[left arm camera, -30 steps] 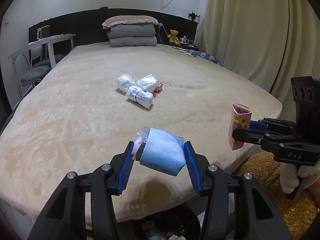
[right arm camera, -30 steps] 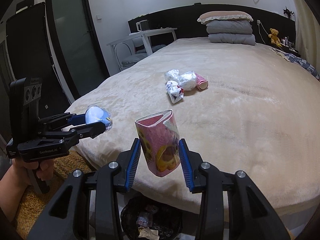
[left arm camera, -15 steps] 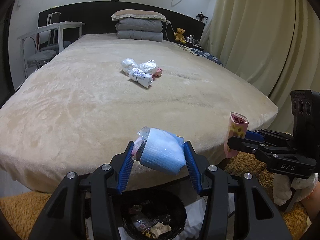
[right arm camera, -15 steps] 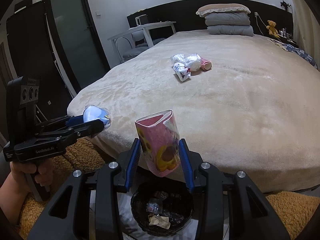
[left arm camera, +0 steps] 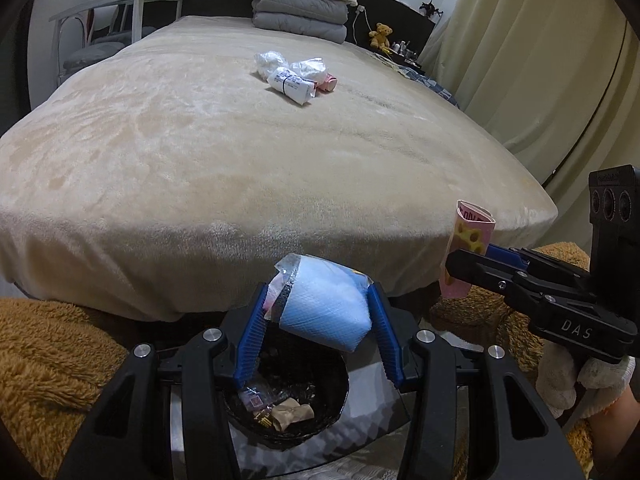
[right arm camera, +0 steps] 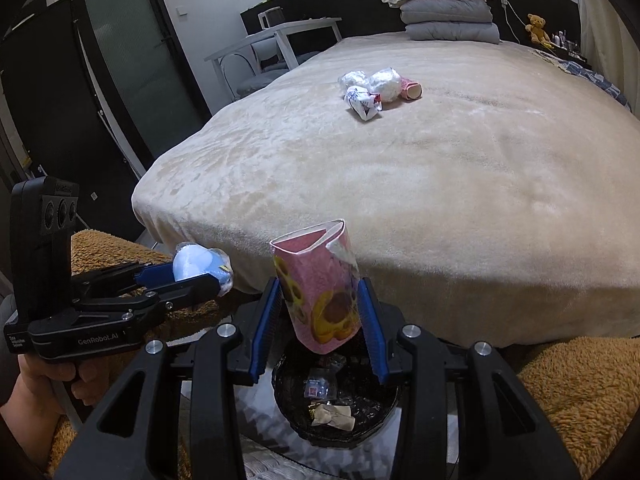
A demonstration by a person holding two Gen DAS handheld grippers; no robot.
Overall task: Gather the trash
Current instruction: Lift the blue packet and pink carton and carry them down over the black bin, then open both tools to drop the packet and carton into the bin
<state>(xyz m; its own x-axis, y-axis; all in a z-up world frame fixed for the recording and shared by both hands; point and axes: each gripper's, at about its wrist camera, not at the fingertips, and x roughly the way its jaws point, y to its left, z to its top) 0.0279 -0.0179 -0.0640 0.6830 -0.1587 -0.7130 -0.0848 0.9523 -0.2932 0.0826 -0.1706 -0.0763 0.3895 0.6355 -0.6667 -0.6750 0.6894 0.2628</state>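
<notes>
My left gripper [left arm camera: 320, 312] is shut on a blue-and-white plastic-wrapped wad [left arm camera: 324, 304], held above a black trash bin [left arm camera: 320, 412] on the floor at the foot of the bed. My right gripper [right arm camera: 320, 308] is shut on a pink snack carton [right arm camera: 316, 288], held upright over the same bin [right arm camera: 380, 420]. Each gripper shows in the other's view: the right one with its carton [left arm camera: 466, 256], the left one with its wad [right arm camera: 200, 264]. More trash [left arm camera: 292, 76] lies mid-bed: white plastic bundles and a small pink cup [right arm camera: 412, 90].
The beige bed [left arm camera: 200, 160] fills the views, with folded grey bedding [left arm camera: 300, 12] at the head. A brown shaggy rug [left arm camera: 48, 352] lies around the bin. A white table and chair [left arm camera: 108, 20] stand left, curtains [left arm camera: 540, 60] right, a dark door [right arm camera: 132, 64] far left.
Both grippers have pulled back from the bed and lowered, each keeping its item. The bin has come fully into view beneath them.
</notes>
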